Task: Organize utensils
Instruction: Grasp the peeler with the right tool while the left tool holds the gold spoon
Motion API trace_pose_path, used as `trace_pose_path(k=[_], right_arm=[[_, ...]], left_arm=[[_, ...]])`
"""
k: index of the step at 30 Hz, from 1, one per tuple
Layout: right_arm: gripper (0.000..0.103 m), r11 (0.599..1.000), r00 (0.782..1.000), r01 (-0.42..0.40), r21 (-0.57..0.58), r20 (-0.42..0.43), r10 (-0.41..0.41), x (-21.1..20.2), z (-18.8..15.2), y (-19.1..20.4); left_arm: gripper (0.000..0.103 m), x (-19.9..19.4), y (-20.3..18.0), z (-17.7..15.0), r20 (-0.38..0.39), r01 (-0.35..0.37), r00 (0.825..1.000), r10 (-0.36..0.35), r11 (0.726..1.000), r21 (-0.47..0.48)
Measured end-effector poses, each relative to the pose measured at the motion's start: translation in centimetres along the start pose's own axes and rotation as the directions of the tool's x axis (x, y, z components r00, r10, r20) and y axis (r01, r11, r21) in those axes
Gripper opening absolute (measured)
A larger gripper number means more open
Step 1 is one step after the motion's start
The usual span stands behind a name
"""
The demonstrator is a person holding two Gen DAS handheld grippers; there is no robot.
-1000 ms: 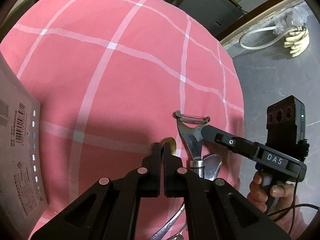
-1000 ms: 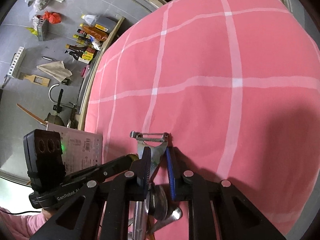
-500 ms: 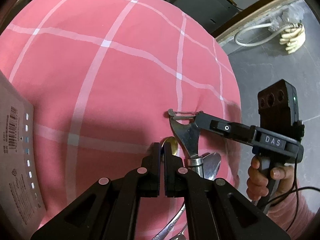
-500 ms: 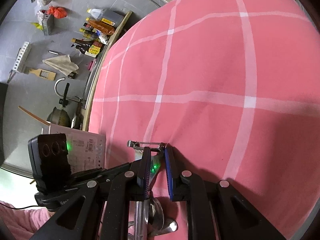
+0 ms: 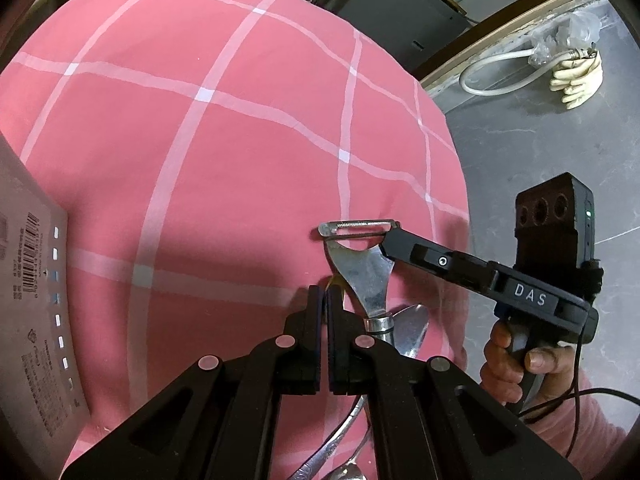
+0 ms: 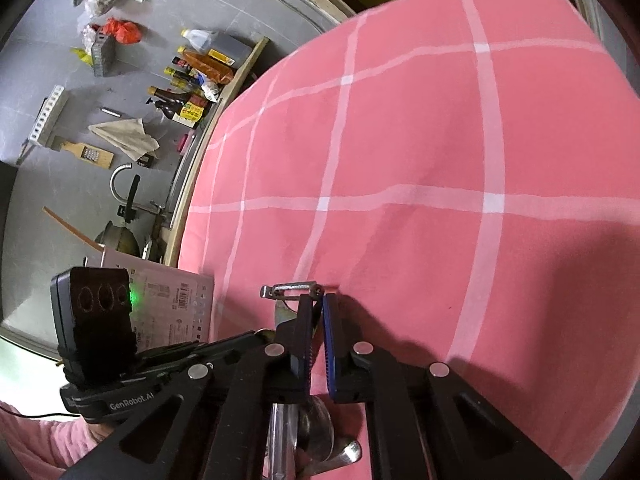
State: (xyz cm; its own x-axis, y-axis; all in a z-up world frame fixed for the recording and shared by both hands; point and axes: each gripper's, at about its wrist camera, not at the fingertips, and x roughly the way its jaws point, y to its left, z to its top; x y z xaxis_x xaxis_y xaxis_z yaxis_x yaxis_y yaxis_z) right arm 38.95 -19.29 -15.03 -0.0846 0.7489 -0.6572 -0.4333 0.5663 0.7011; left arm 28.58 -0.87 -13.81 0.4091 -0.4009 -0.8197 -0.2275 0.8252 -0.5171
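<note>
Left gripper (image 5: 324, 300) fingers pressed together, a thin gold utensil tip (image 5: 335, 285) poking out at the tips; whether pinched, cannot tell. Right gripper (image 6: 317, 306) slightly spread, one finger (image 5: 404, 242) touching the peeler (image 5: 362, 268) head at its 3 o'clock corner, nothing clamped. Peeler lies on pink checked tablecloth (image 5: 224, 152), spoons (image 5: 412, 324) just beside at 5 o'clock. Cardboard box (image 5: 28, 320) at 9 o'clock. Cloth edge drops off at 3 o'clock; wide bare cloth toward 12.
</note>
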Motion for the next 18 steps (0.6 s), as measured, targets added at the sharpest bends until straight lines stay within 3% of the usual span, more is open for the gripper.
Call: trace_pose_path(k=[10,18], right_arm=[[0.005,0.992,0.994,0.102,-0.068,0.044,-0.1,-1.1,-0.8,1.6],[0.005,0.988,0.974,0.144,-0.06,0.183,-0.13,-4.1,-2.0,3.3]], left_arm=[[0.0,1.1,-1.4,0.8,-0.035,-0.008,0.999,0.01,0.998,0.055],[0.0,-0.4,-3.8,0.0,0.049,-0.076,0.996,0.069,0.986,0.149]])
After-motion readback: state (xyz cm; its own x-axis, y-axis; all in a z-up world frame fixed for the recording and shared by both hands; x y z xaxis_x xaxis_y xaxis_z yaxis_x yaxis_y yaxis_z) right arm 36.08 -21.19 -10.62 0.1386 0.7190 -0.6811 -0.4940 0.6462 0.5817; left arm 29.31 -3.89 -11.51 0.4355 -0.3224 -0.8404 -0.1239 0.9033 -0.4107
